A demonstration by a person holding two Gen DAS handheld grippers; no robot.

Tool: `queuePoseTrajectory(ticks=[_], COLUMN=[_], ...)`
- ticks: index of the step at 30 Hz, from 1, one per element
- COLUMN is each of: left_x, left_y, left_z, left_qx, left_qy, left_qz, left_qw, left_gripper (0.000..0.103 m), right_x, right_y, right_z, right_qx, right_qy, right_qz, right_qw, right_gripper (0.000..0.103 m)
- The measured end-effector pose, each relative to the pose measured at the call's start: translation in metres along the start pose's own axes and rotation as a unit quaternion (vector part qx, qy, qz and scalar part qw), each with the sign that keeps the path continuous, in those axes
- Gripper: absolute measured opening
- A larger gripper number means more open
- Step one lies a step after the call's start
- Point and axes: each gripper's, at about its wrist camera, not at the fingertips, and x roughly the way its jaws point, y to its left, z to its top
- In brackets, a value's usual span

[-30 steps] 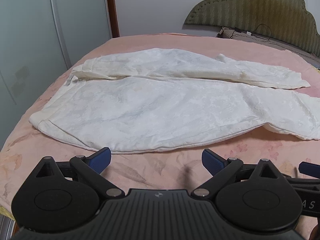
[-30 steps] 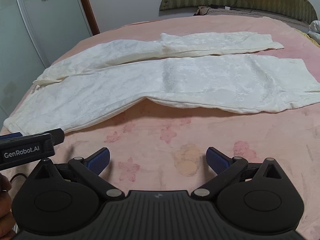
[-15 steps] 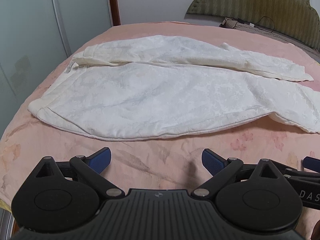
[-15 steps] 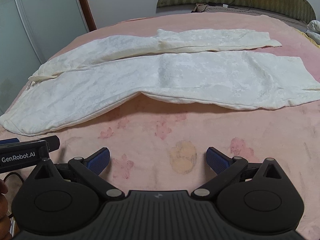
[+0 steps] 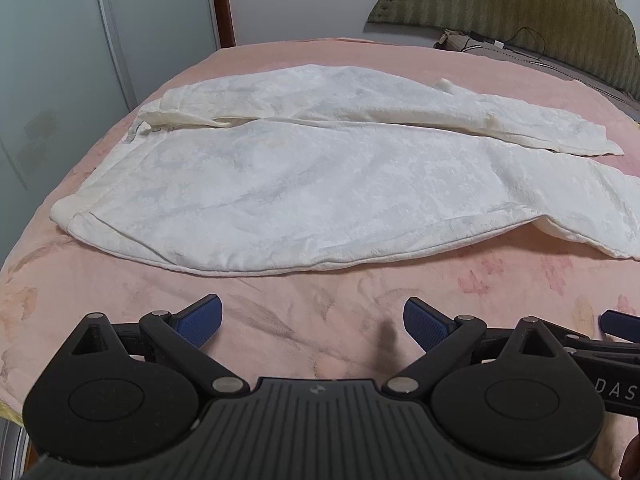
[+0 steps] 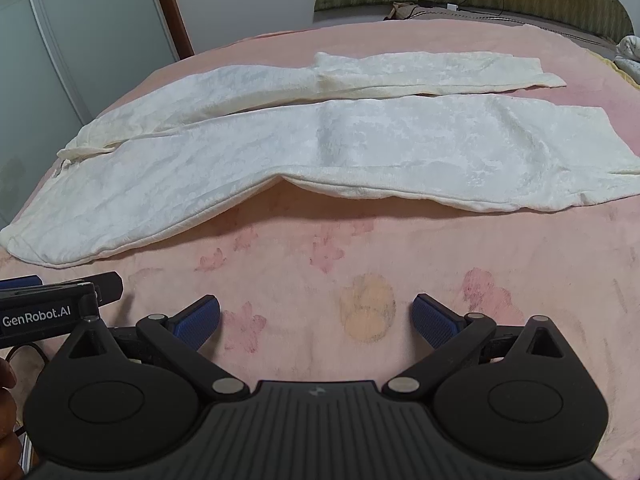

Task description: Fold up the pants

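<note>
White pants (image 5: 320, 184) lie spread flat across a pink bed, waistband at the left and both legs running to the right; the same pants (image 6: 340, 152) fill the right wrist view. My left gripper (image 5: 312, 322) hovers open over the bedsheet, just short of the pants' near edge, with nothing between its blue pads. My right gripper (image 6: 316, 320) is open too, a little farther back from the near leg's edge. Each gripper's tip shows at the edge of the other's view.
The pink floral bedsheet (image 6: 360, 280) covers the whole bed. A green padded headboard (image 5: 520, 4) with a cable and small items stands at the far right. Frosted wardrobe doors (image 5: 100, 40) rise past the bed's left edge. A hand (image 6: 8, 420) shows at lower left.
Both grippers have tilted and eased forward toward the pants, which sit slightly lower and larger in each view. The pants have not moved. Both stay open.
</note>
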Motion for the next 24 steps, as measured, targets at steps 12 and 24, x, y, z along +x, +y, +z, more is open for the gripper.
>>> queuePoseTrajectory(ticks=[12,24], left_x=[0.0013,0.0025], left_y=[-0.0018,-0.0027], left_z=[-0.0007,-0.0010], left_qx=[0.007,0.008], left_qy=[0.004,0.005], left_qz=[-0.001,-0.003], left_qw=[1.0000,1.0000], left_gripper=[0.099,0.099], right_x=[0.0022,0.0018], right_y=[0.0008,0.0009], right_z=[0.0002,0.0002], right_qx=[-0.004,-0.004], right_qy=[0.003,0.003], right_qz=[-0.002,-0.002], right_qw=[1.000,1.000], right_gripper=[0.103,0.103])
